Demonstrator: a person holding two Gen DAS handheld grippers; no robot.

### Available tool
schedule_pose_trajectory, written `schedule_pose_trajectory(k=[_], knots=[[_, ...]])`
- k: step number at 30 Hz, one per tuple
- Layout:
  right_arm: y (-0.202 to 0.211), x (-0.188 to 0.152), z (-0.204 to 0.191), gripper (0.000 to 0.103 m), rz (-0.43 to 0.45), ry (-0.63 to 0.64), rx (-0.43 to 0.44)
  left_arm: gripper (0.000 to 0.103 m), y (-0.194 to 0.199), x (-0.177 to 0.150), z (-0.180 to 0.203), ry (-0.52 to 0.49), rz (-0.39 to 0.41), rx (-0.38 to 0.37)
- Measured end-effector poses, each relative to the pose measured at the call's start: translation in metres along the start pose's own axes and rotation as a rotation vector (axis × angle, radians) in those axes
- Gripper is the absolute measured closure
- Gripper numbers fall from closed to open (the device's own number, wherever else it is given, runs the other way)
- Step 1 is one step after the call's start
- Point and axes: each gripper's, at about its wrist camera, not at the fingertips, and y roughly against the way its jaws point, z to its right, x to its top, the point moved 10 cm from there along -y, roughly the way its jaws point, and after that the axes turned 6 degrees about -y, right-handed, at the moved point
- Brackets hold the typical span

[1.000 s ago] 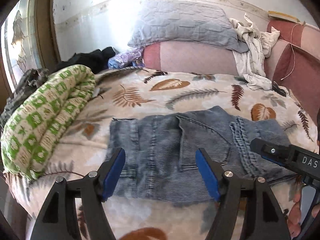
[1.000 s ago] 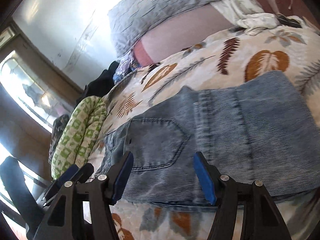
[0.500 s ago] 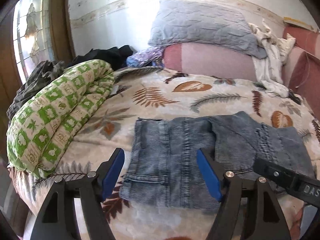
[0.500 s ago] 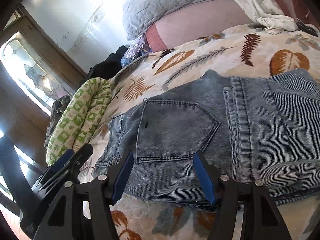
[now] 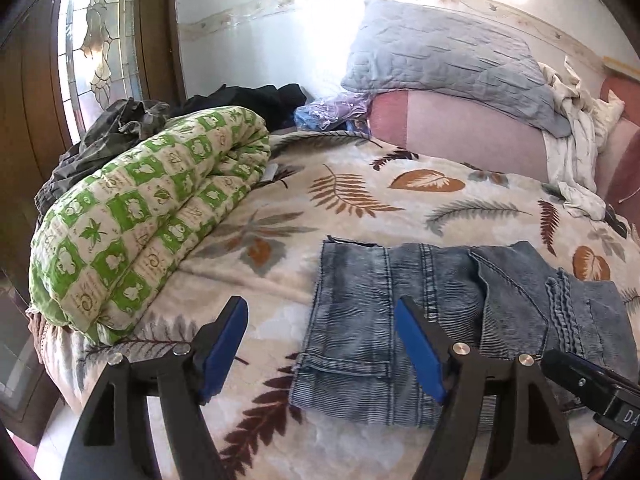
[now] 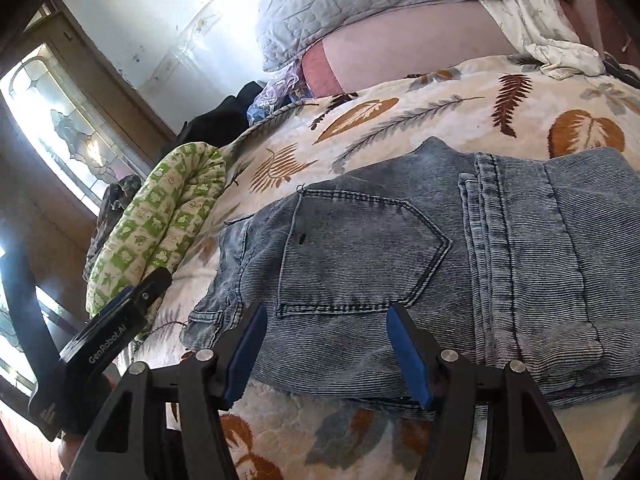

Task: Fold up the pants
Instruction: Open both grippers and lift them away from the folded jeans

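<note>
I hold both tongs, left (image 5: 322, 350) and right (image 6: 325, 350), wide apart and empty above the folded pants (image 6: 420, 264), which lie flat on the bed (image 5: 400, 208), free to settle.

One folded pair of jeans (image 5: 452, 316), one rolled green quilt (image 5: 144, 236), one grey pillow (image 5: 444, 56), two grippers: left (image 5: 322, 348), right (image 6: 326, 354).
</note>
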Motion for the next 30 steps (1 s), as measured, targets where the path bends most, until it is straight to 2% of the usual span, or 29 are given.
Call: schedule_pose_trajectory(k=[6,14,24,30], knots=[[-0.009,-0.005,-0.015,0.037,-0.021,0.03,0.004,0.027,0.007,0.002,-0.025,0.017,0.03,0.03],[-0.023,-0.018,-0.043,0.037,-0.043,0.124,-0.002,0.026,0.021,0.001,-0.082,0.074,0.08,0.113],[-0.044,-0.044,-0.07,0.037,-0.084,0.271,-0.016,0.026,0.02,-0.014,-0.141,0.144,0.06,0.188],[-0.047,-0.047,-0.072,0.037,-0.092,0.28,-0.022,0.026,0.02,-0.017,-0.148,0.163,0.052,0.188]])
